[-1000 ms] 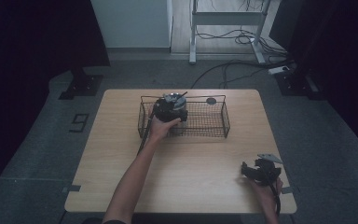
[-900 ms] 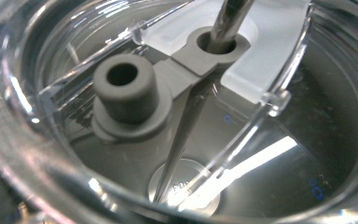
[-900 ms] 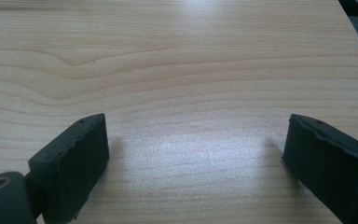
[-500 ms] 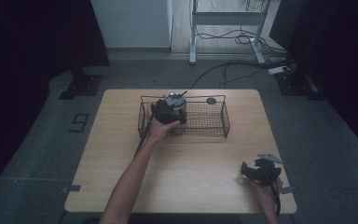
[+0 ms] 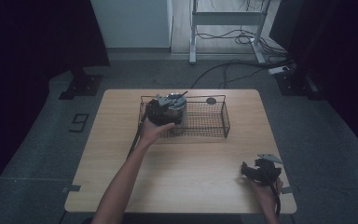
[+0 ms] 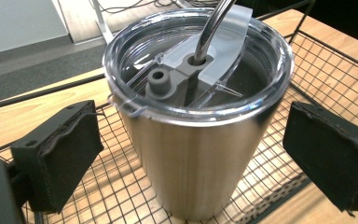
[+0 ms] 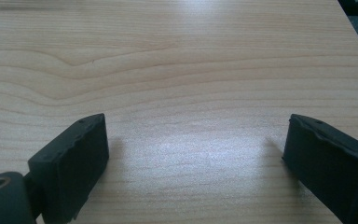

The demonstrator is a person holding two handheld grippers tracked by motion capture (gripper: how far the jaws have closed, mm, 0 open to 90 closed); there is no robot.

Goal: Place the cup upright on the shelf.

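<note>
A steel tumbler with a clear lid and a metal straw stands upright in the left end of a black wire basket. My left gripper is open, its two jaws flanking the tumbler with a gap on each side. From the high view, that left gripper sits at the basket's near-left corner, against the tumbler. My right gripper rests low over the table's near right corner; it is open with bare wood between its jaws.
The wooden table has free surface in front of the basket. A small dark round object lies by the basket's far rim. Cables and a metal stand's legs are on the floor beyond the table.
</note>
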